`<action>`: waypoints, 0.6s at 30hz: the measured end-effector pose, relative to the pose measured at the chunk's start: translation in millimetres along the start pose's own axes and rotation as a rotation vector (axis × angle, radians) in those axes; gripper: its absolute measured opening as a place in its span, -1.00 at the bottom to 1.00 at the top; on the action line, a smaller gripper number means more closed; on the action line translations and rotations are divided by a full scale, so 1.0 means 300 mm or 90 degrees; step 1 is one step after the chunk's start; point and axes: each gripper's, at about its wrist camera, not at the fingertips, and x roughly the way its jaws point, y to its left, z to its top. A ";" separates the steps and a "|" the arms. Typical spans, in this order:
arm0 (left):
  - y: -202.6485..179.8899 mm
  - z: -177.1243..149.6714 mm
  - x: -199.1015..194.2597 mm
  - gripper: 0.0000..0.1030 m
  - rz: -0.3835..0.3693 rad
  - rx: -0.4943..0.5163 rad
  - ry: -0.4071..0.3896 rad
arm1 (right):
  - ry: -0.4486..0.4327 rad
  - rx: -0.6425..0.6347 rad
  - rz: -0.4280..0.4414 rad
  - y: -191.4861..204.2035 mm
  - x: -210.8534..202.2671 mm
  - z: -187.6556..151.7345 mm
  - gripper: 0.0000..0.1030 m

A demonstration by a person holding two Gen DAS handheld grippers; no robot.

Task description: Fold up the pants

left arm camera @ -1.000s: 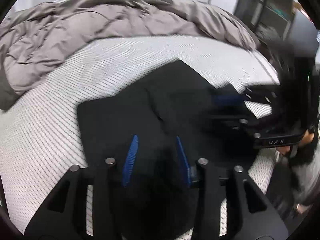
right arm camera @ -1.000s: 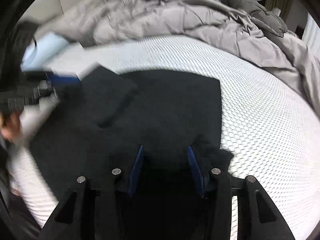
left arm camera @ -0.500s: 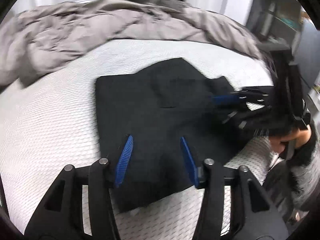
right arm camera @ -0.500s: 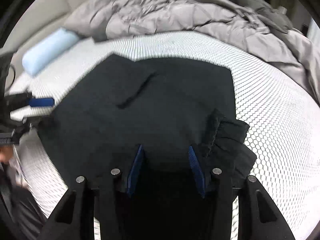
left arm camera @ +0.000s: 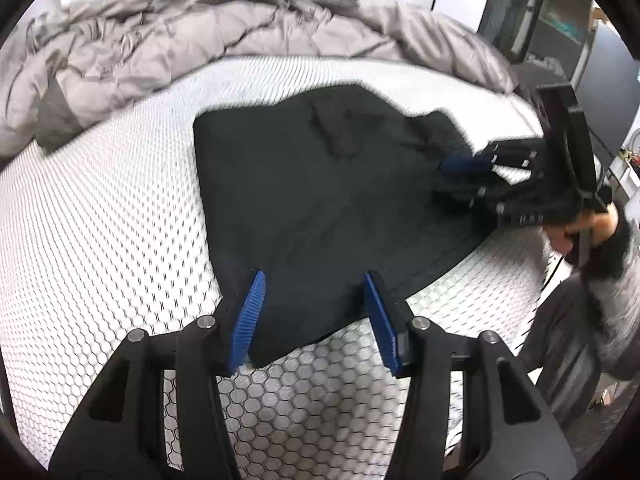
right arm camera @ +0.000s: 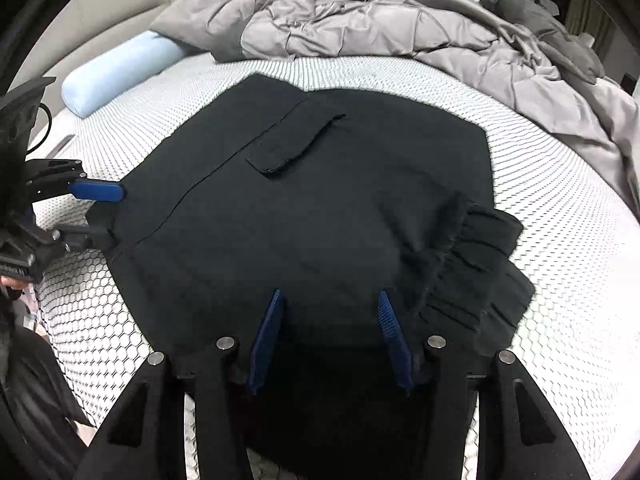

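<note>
Left gripper [left arm camera: 312, 312] and right gripper [right arm camera: 330, 334] angled downward (fingers apart).

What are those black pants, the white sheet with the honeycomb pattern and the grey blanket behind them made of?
The black pants look like matte woven cloth, perhaps cotton: a stitched pocket flap and a gathered waistband show. The white honeycomb-patterned sheet seems a textured knit or mesh cover; which one is unclear. The grey quilted blanket has a slight sheen and puffy stitching, likely a synthetic shell with filling.

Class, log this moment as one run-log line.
task: fold pants | pants: folded on mattress | left gripper: open | right gripper: open, over pants
</note>
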 end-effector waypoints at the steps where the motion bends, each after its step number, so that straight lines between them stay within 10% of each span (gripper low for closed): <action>1: -0.017 0.008 -0.012 -0.06 -0.015 0.006 -0.017 | -0.006 0.002 0.010 0.023 0.003 0.023 -0.03; 8: -0.085 -0.018 0.126 -0.07 -0.024 0.048 0.055 | 0.013 -0.071 0.040 0.139 0.057 0.030 -0.02; 18: -0.140 -0.010 0.065 -0.06 0.011 0.069 0.053 | -0.033 0.013 0.040 -0.115 -0.113 -0.122 0.09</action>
